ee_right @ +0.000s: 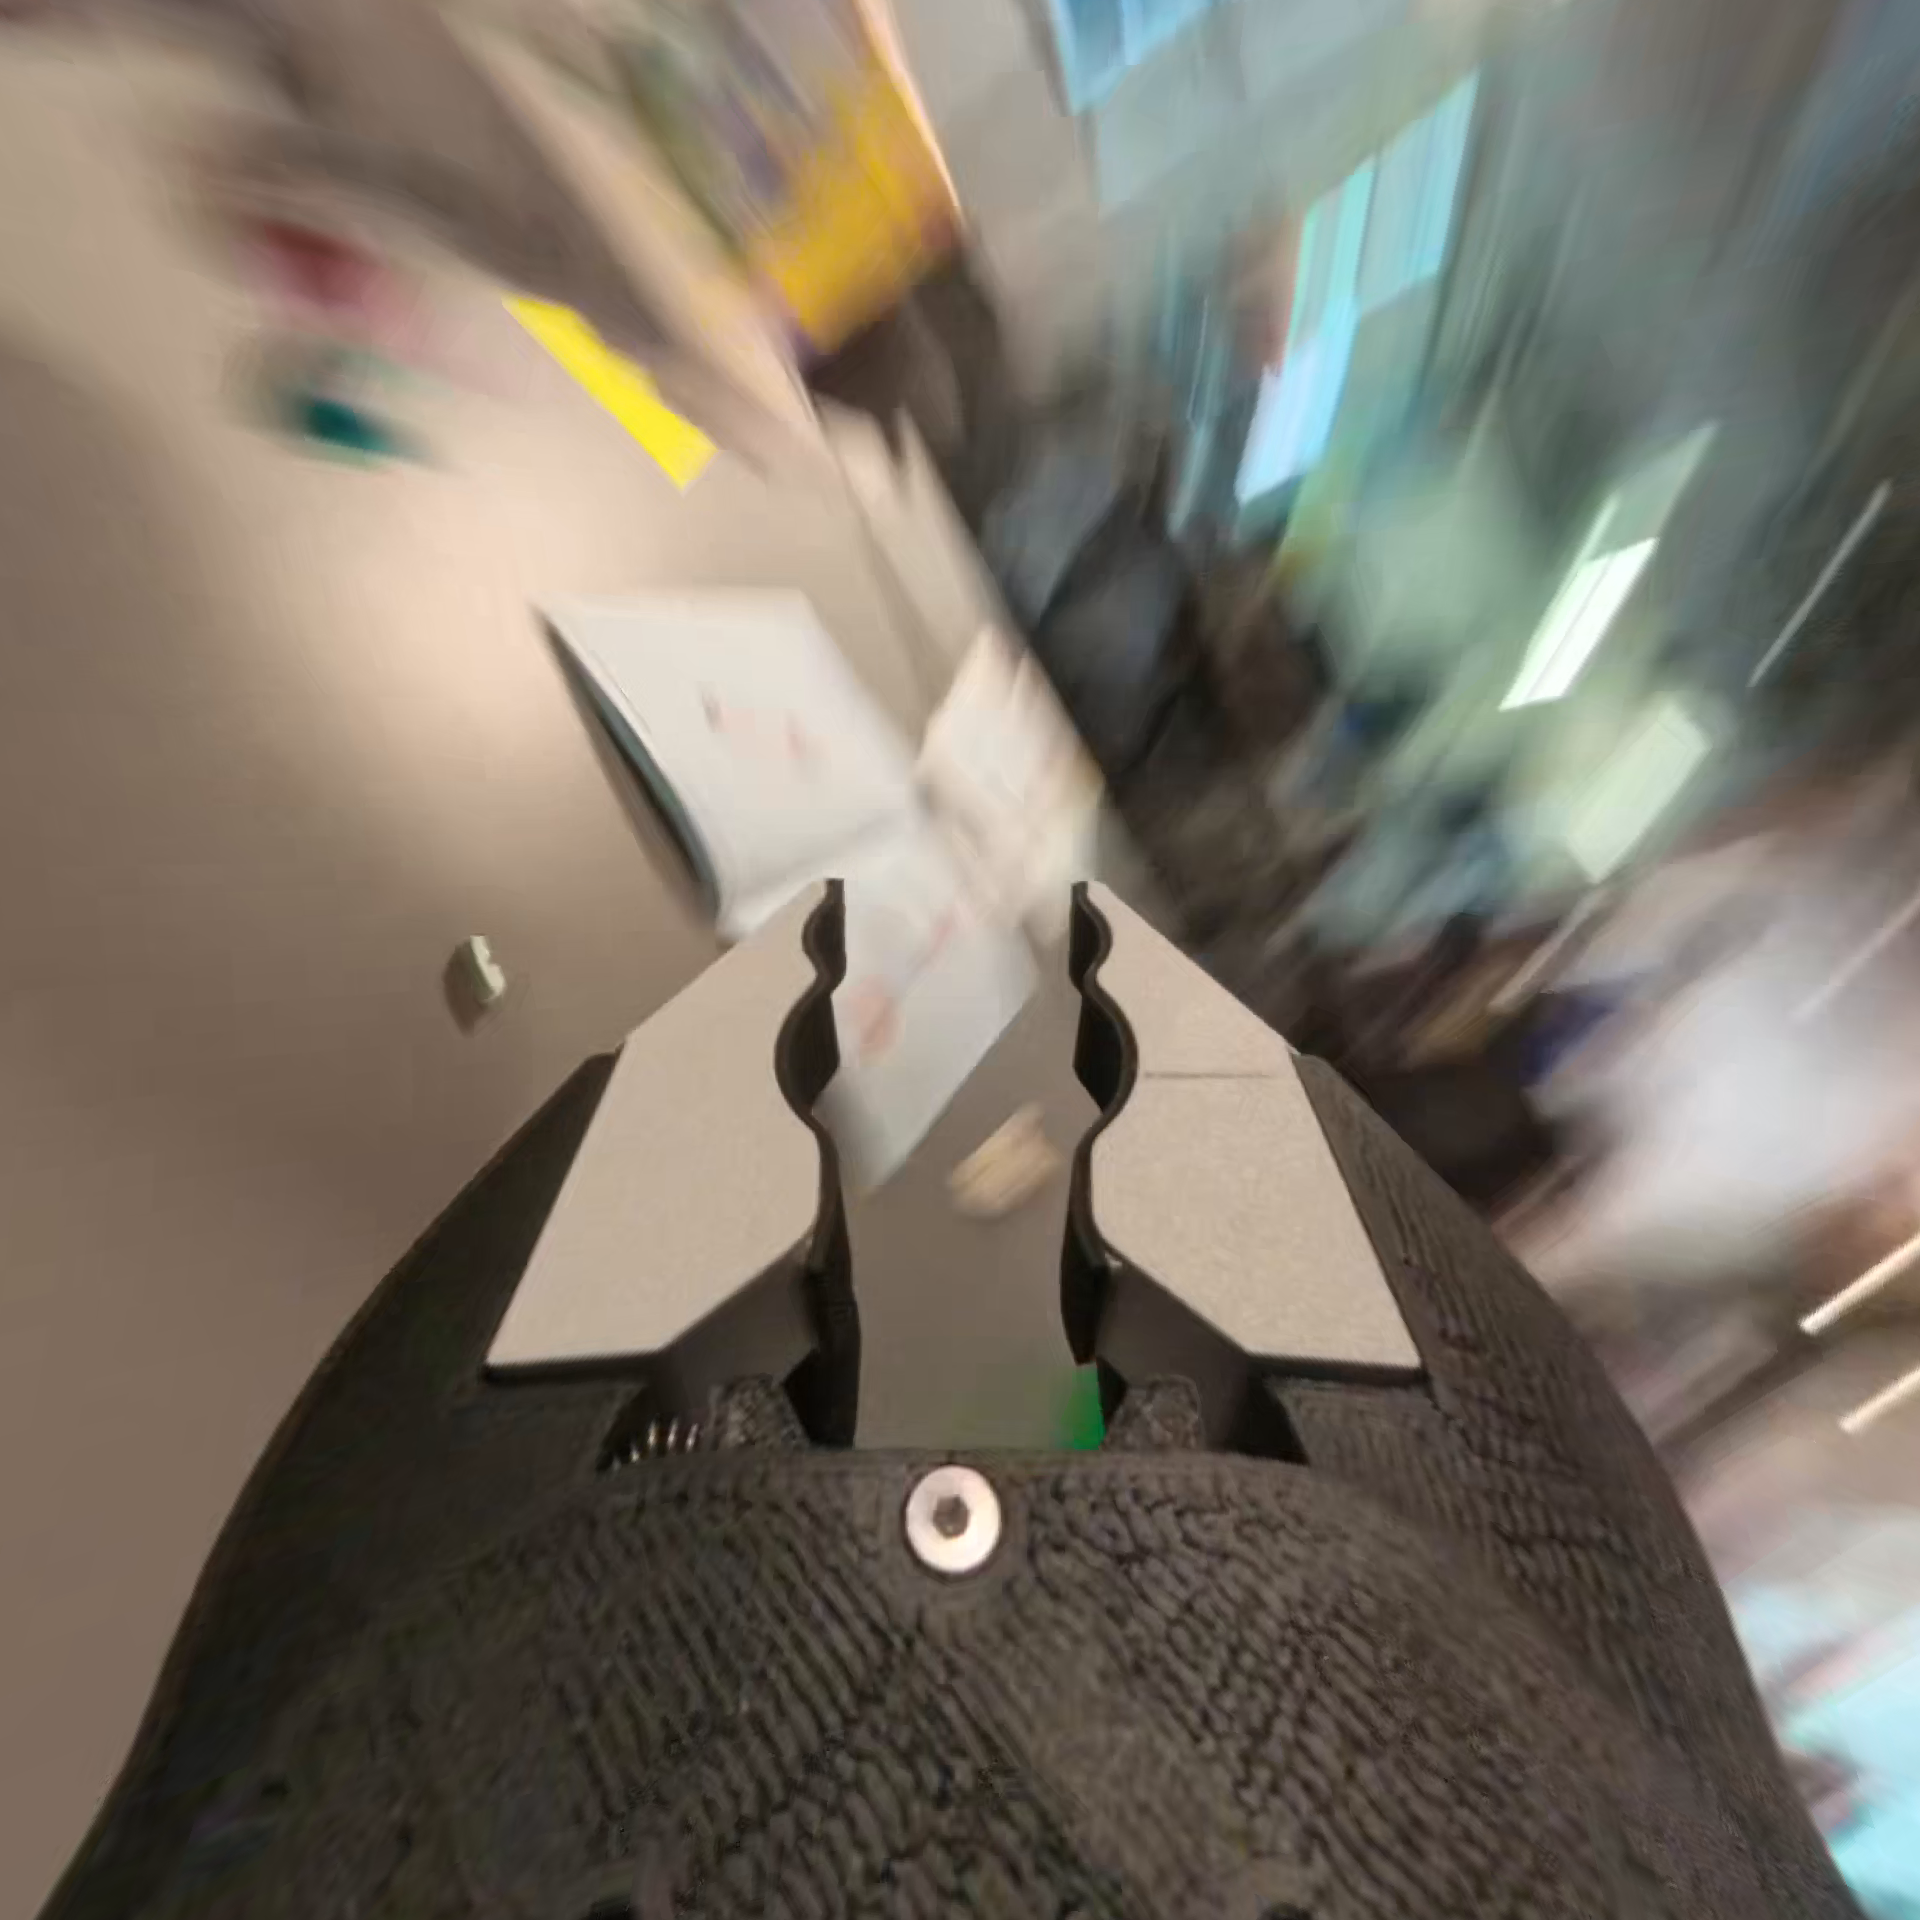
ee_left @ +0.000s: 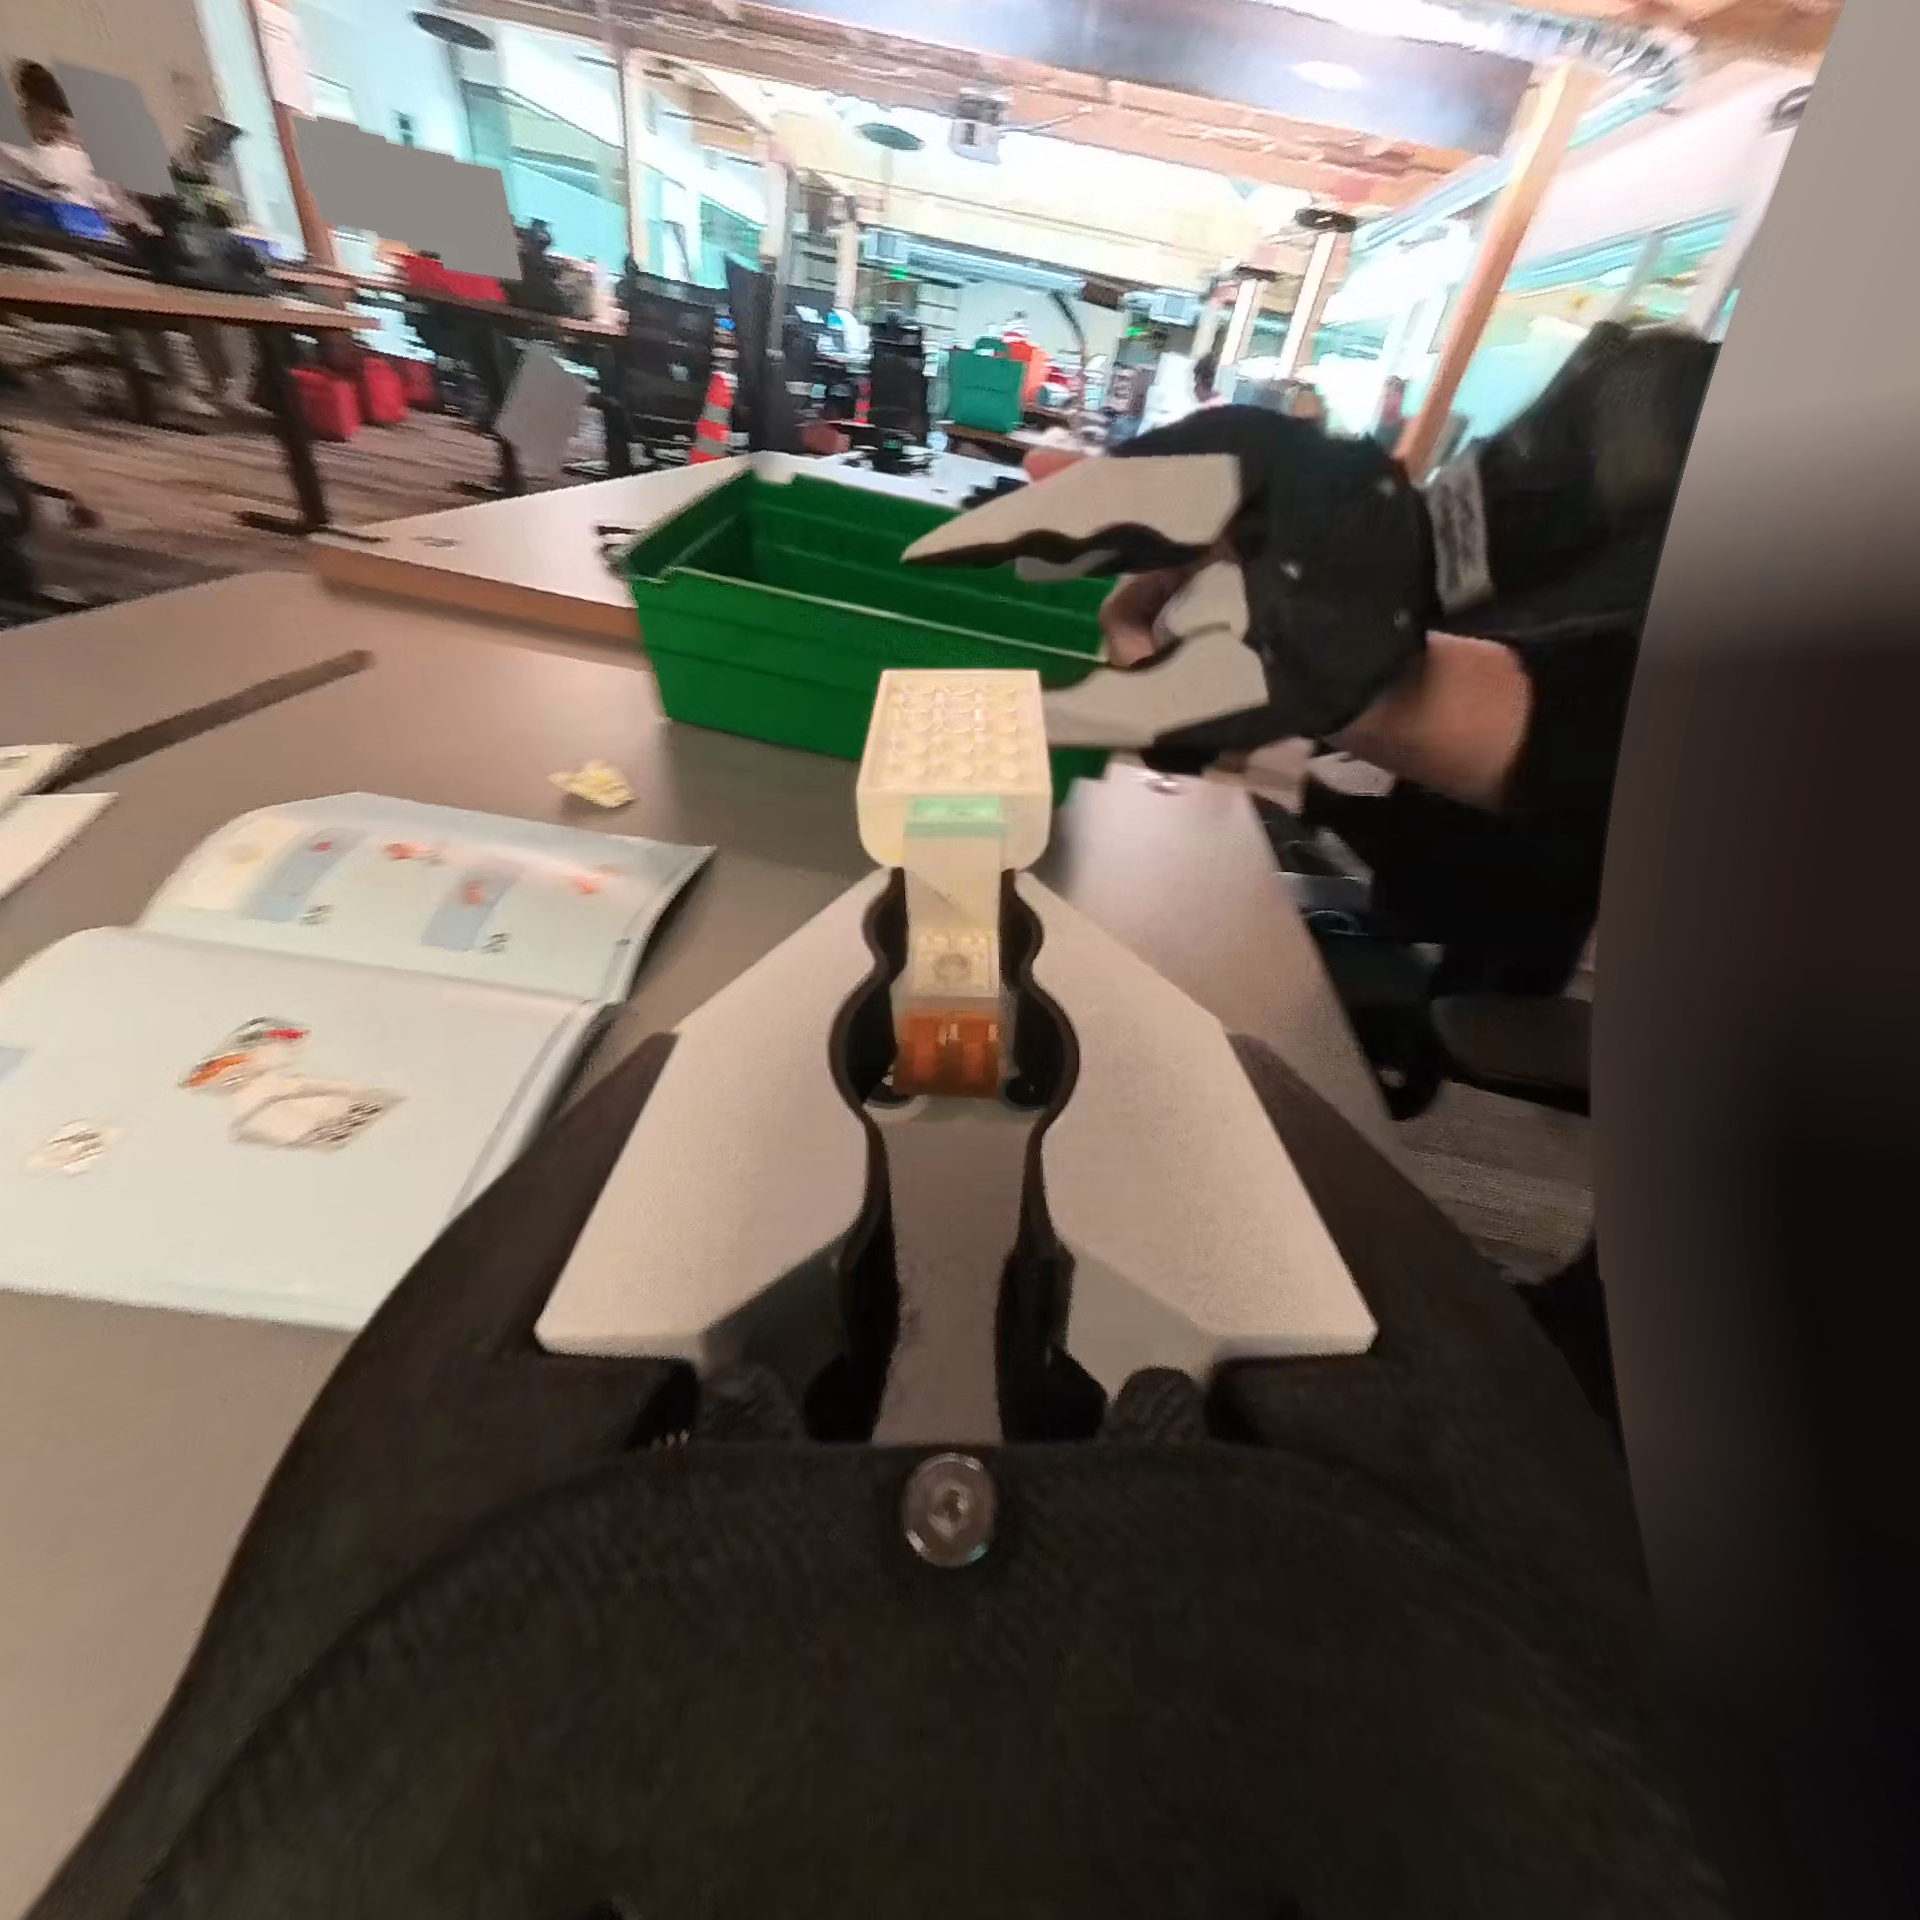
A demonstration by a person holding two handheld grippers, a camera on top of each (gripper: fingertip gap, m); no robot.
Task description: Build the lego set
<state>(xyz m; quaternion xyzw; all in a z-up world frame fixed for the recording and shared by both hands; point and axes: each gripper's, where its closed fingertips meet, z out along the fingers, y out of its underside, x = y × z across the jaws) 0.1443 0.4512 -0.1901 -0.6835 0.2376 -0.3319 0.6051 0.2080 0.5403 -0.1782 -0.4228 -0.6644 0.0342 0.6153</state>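
Left tool (ee_left: 951, 894): clamped on white lego model (ee_left: 952, 790), long axis pointing forward, above desk (ee_left: 312, 686). Right tool (ee_left: 997, 634): fingers apart, empty, just beyond model's far end, nearer green bin (ee_left: 769, 634). Booklet (ee_left: 312, 1018) lay left.

The left wrist view sits low behind its own fingers (ee_left: 800, 1132), close over the table (ee_left: 260, 1455), facing level across it toward a green bin (ee_left: 790, 665) and the room beyond. The right wrist view looks steeply down along its fingers (ee_right: 717, 1143) — heavily blurred. Both take in the open booklet (ee_left: 312, 1039) (ee_right: 748, 727).
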